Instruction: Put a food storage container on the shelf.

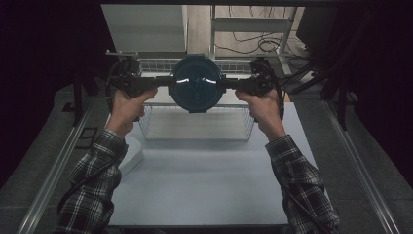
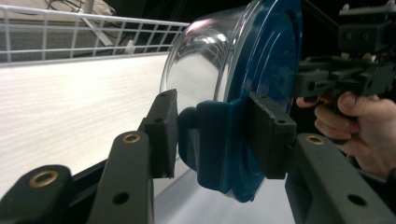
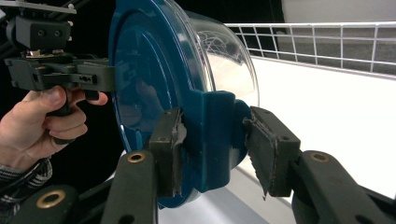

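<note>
A round container [image 1: 197, 83] with a dark blue lid [image 2: 264, 60] and a clear bowl [image 3: 229, 60] hangs in the air above a white wire basket [image 1: 195, 127], lid facing the person. My left gripper [image 1: 171, 83] is shut on the blue side clip [image 2: 212, 140] at the container's left edge. My right gripper [image 1: 225, 84] is shut on the opposite clip [image 3: 215, 140] at the right edge. In the left gripper view the left gripper [image 2: 212, 135] has one pad on each face of its clip. The right gripper [image 3: 217, 151] clamps its clip the same way in the right gripper view.
The wire basket stands on the far half of a white tabletop [image 1: 204, 185]. A white rounded object [image 1: 131, 153] lies at the table's left edge by the left sleeve. Behind the basket are a white panel [image 1: 146, 27], a rack and cables. Dark floor surrounds the table.
</note>
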### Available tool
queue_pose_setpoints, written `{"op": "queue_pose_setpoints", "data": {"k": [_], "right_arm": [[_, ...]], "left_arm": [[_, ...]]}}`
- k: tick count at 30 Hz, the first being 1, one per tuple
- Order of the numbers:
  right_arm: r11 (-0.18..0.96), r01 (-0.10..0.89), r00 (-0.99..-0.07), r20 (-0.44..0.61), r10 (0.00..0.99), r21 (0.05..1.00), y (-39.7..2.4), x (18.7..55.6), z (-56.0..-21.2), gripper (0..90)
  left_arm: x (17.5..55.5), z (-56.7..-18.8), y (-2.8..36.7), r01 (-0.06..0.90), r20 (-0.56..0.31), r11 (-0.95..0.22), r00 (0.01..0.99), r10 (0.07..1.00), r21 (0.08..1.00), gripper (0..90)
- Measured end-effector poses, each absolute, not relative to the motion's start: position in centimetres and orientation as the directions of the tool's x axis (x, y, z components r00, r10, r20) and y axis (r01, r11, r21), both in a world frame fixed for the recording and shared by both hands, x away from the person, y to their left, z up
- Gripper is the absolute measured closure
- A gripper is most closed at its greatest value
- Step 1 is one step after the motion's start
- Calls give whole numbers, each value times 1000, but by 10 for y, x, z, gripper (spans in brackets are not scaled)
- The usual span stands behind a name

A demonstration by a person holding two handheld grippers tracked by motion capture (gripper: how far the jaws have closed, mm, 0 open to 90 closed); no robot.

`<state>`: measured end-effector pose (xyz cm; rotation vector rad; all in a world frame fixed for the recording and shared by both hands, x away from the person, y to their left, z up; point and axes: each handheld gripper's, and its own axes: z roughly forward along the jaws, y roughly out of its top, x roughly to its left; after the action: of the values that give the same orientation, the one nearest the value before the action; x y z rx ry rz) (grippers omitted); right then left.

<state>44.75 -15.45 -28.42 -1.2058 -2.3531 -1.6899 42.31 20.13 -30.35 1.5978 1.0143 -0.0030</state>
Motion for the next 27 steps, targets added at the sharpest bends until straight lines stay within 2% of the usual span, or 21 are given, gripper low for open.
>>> {"op": "queue_pose_setpoints", "data": {"k": [12,24,27], "right_arm": [[102,617,-675,457,580,780,-150,472,-299,558],[104,650,-654,484,581,753,-148,486,-298,544],[117,635,-660,458,596,763,-146,486,-296,532]], "left_arm": [[445,-318,206,609,-537,95,602,591,787,563],[456,-322,206,605,-560,145,585,586,783,552],[456,-320,204,595,-532,133,567,629,792,558]]}}
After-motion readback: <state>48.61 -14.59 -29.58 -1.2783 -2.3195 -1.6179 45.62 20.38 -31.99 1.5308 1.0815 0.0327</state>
